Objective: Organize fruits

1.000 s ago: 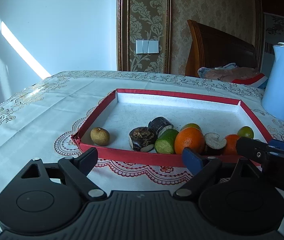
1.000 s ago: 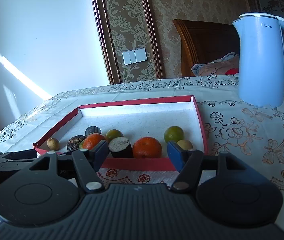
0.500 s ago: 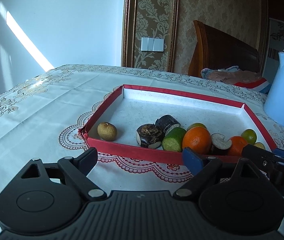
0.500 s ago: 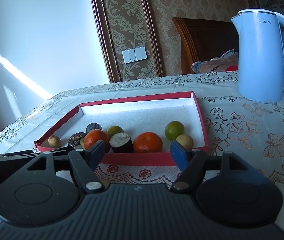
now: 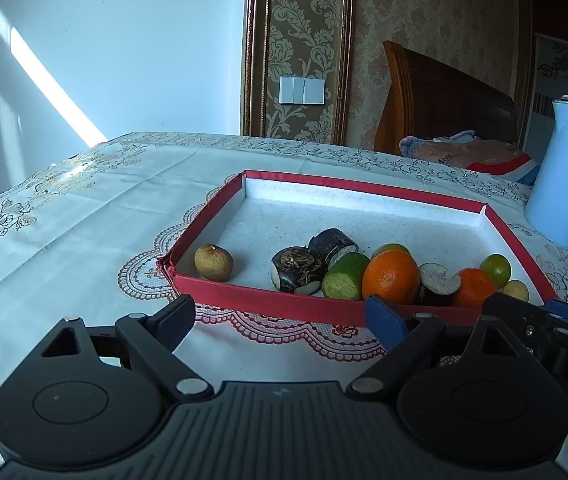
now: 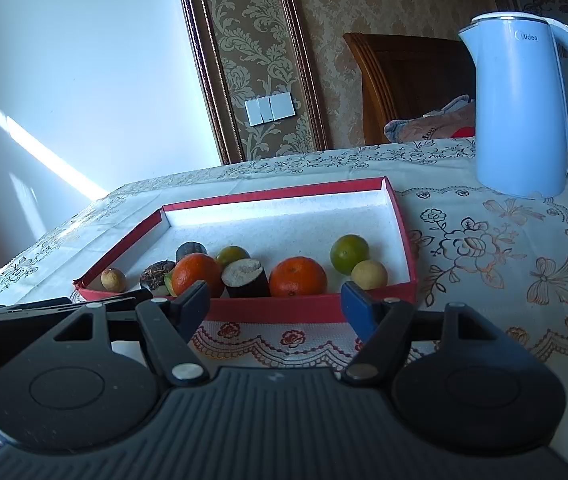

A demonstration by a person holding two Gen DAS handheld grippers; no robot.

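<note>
A: Status on edges and clearance?

B: Red-rimmed tray (image 5: 268, 300) flat on lace tablecloth (image 5: 64, 232). Near wall running just ahead of both grippers. Bare cloth wide open to the left of tray; far half of tray floor bare too. Blue kettle (image 6: 523, 112) upright beyond tray's right far corner, apart from rim. Wooden headboard (image 5: 443, 100) behind the table.

A: Fruit position?

B: All bunched along near wall inside tray. Brown longan (image 5: 213, 263) alone by left corner. Then dark cut pieces (image 5: 297, 270), green cut piece (image 5: 345, 276), big orange (image 5: 391, 276), touching or nearly. Further right: white-faced dark piece (image 6: 246, 276), second orange (image 6: 297, 277), green citrus (image 6: 349, 254), pale round fruit (image 6: 369, 274) near right wall.

A: Jaws?

B: Left gripper (image 5: 280, 318) spread wide, nothing between pads, hanging short of near wall; longan and dark pieces ahead in the gap line. Right gripper (image 6: 274, 304) parted moderately, empty, also short of the wall; white-faced piece and second orange straight ahead between fingers, no contact. Right gripper's tip visible at left view's right edge, beside tray's near right corner.
</note>
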